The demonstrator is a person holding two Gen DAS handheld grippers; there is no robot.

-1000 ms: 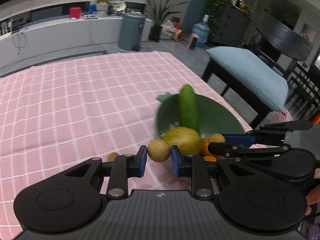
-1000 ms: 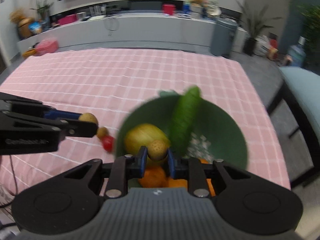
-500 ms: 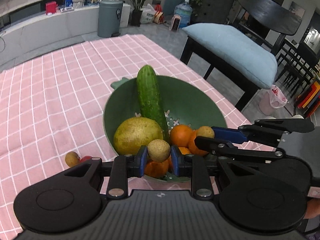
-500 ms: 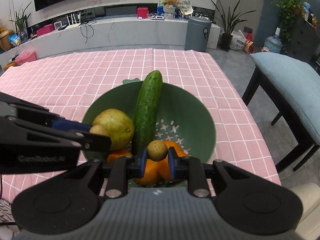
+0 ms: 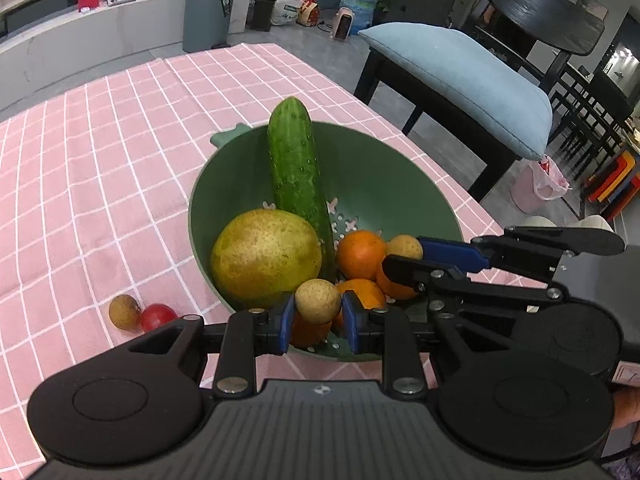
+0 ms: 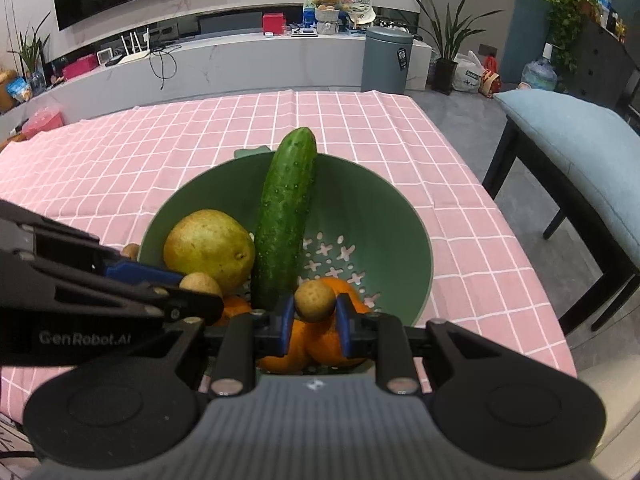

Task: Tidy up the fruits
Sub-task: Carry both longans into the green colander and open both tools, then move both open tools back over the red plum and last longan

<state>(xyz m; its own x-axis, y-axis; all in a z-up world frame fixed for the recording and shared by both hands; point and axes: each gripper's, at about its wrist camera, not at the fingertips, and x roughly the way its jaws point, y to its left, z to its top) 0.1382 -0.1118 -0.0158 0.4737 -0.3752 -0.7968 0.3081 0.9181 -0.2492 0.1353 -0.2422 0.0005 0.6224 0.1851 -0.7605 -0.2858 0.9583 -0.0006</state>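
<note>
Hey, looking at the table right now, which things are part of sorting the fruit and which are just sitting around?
Part of the job:
- left claw gripping a longan
- right claw gripping another longan
- green colander with pear, cucumber, oranges
- loose longan and cherry tomato on the cloth

Just around:
- bin
- cushioned bench
- water jug

Both tools now over colander (image 5: 424, 200)

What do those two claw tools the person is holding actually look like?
Both are matte black plastic. The left gripper and right gripper each have two blue-padded fingers on jointed black bars with silver screws, two round discs and a ribbed grey body. White "GenRobot.AI" lettering marks the left one's side.
</note>
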